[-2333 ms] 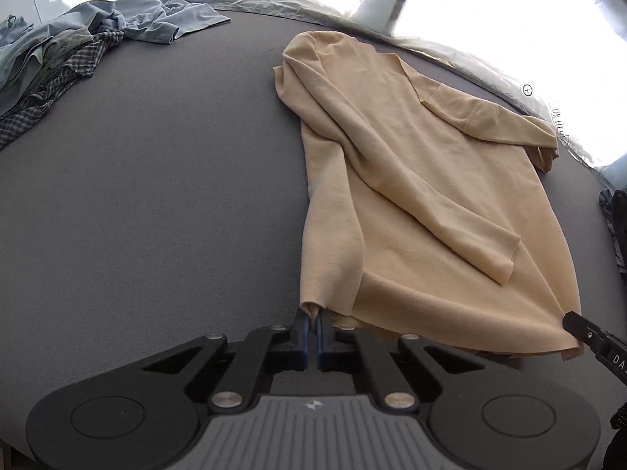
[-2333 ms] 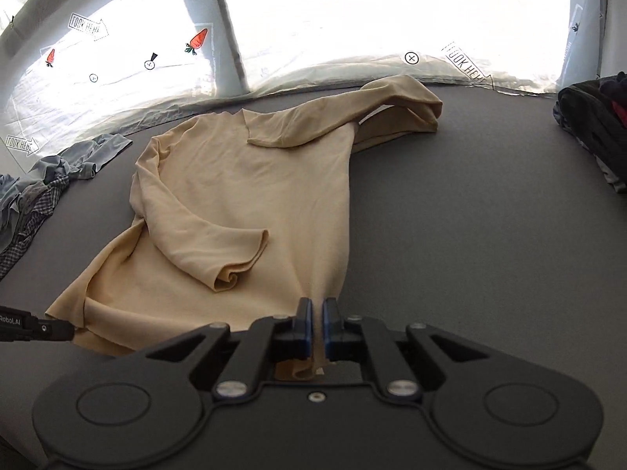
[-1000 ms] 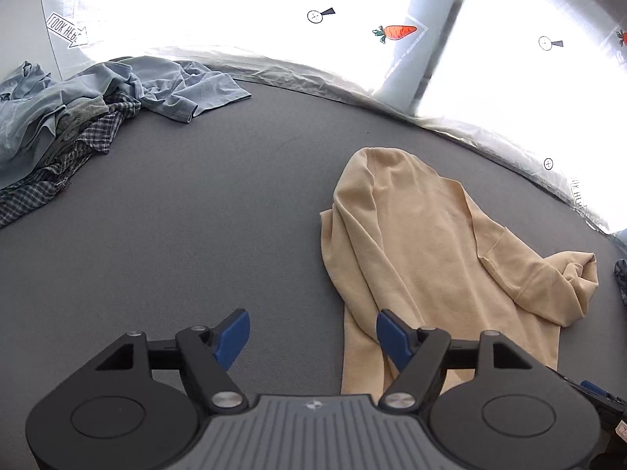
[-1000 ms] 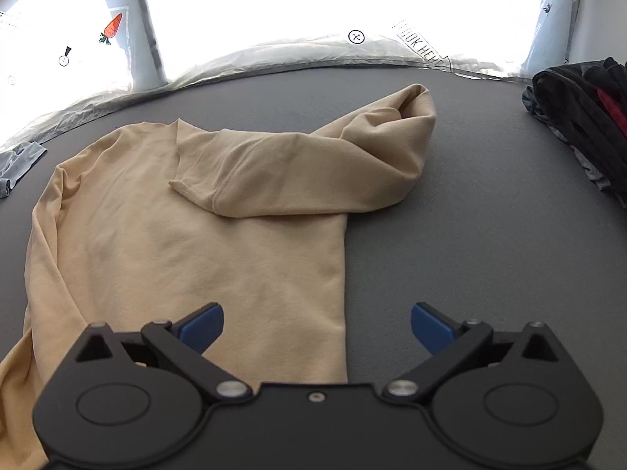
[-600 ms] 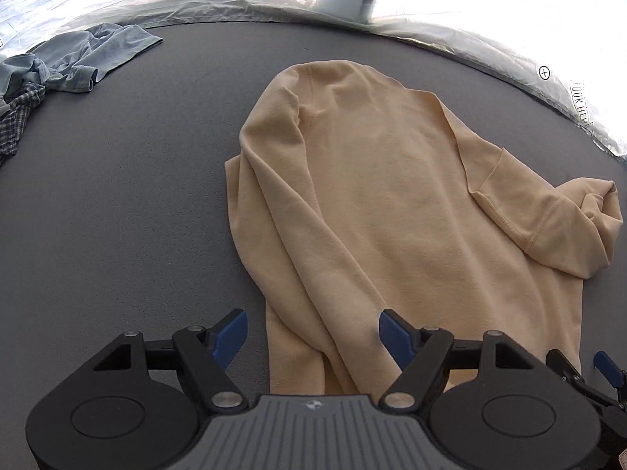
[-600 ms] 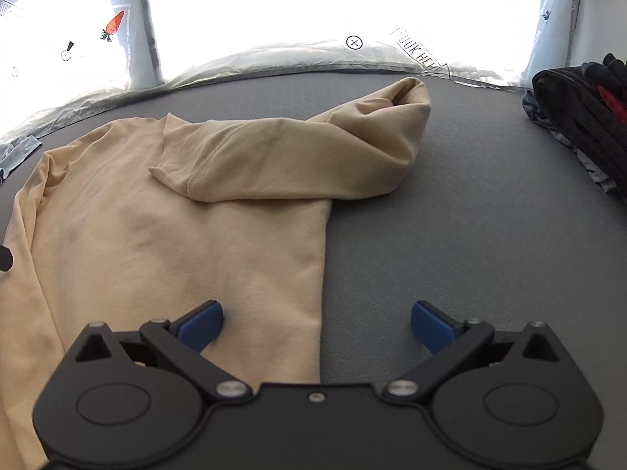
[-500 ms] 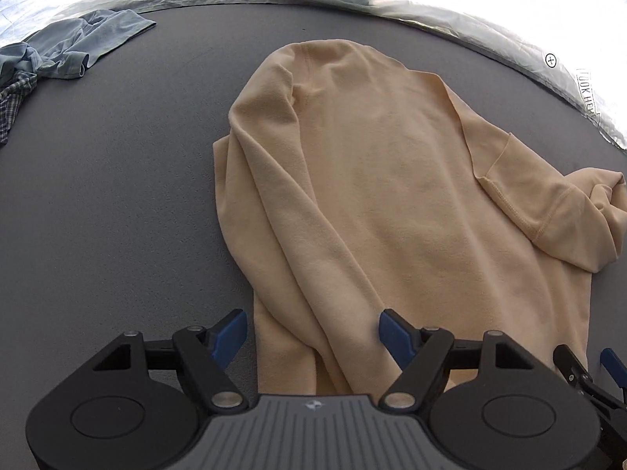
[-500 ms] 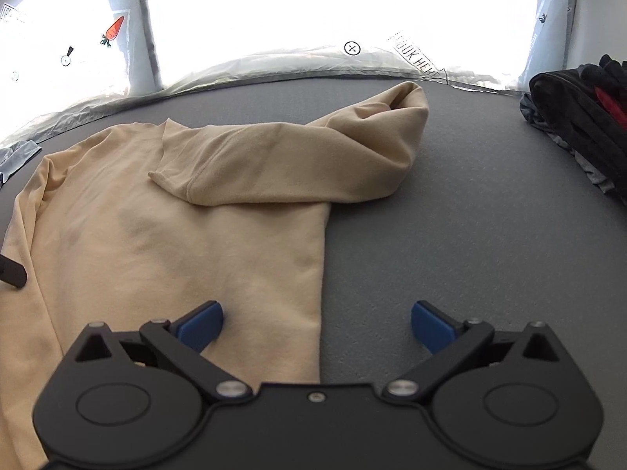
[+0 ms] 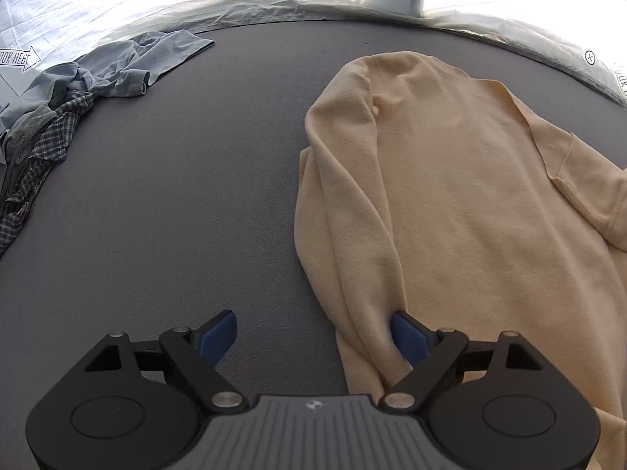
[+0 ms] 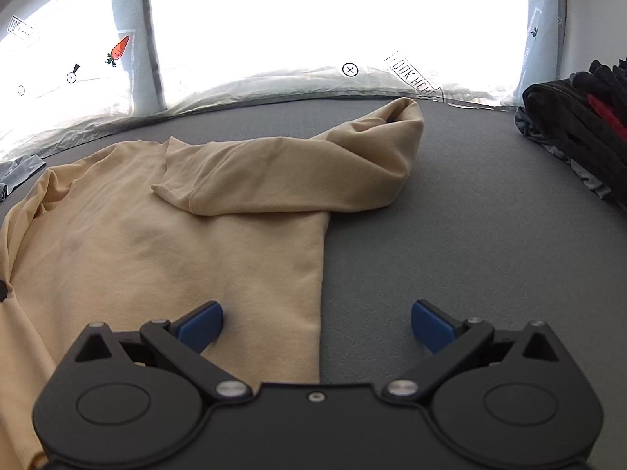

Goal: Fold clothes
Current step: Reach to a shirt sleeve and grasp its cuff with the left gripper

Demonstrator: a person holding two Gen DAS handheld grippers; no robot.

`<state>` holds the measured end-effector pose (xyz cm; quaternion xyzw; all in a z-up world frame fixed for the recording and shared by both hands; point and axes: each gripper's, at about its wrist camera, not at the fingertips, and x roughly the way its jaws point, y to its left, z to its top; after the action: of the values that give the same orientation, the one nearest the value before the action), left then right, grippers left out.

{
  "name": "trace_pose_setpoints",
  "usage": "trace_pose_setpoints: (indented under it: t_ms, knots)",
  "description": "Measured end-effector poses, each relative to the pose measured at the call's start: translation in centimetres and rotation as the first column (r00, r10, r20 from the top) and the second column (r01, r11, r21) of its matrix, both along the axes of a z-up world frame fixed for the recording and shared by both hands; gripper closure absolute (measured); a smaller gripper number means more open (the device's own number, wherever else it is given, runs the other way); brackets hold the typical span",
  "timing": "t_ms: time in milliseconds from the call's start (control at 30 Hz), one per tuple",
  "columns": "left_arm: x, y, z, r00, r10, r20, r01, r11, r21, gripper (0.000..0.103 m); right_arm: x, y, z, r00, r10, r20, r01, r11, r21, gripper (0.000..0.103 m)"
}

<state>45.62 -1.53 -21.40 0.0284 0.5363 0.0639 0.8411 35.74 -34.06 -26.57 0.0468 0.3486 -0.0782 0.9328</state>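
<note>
Blue-padded left gripper (image 9: pixel 313 335), jaws opening, straddles the folded sleeve edge of the beige knit sweater (image 9: pixel 450 203) lying on the grey felt table (image 9: pixel 176 215); right gripper (image 10: pixel 315 323) spread over its side edge. Risk: closing here may pinch one layer only, dragging the fold askew.

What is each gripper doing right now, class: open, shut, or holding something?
Left gripper: jaws opening, holding nothing; beige long-sleeved fleece top lies between them.
Right gripper: open, empty, straddling the top's edge.
</note>
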Motion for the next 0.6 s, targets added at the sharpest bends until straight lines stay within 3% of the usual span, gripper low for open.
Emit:
trace_pose_setpoints:
  t_ms: [167, 267, 367, 467, 600]
  knots:
    - [-0.3, 6.7, 0.7, 0.984, 0.165, 0.065, -0.172, 0.975, 0.142, 0.016, -0.1, 0.0, -0.1, 1.0, -0.001, 0.004, 0.001, 1.0, -0.001, 0.0]
    - [-0.4, 10.6, 1.5, 0.963, 0.248, 0.1, -0.262, 0.95, 0.169, 0.016, -0.1, 0.0, -0.1, 1.0, -0.001, 0.004, 0.001, 1.0, -0.001, 0.0]
    - [-1.3, 12.9, 2.8, 0.949, 0.29, 0.125, -0.301, 0.951, 0.077, 0.016, -0.1, -0.1, -0.1, 1.0, 0.0, 0.005, 0.0, 1.0, -0.002, 0.0]
    - [-2.3, 12.6, 3.3, 0.951, 0.28, 0.13, -0.286, 0.958, 0.025, 0.017, -0.1, -0.1, -0.1, 1.0, 0.0, 0.005, 0.0, 1.0, -0.003, 0.0]
    - [-4.3, 10.6, 2.3, 0.962, 0.262, 0.073, -0.251, 0.958, -0.136, 0.017, -0.2, -0.1, -0.2, 1.0, -0.005, 0.008, 0.005, 1.0, -0.006, 0.0]
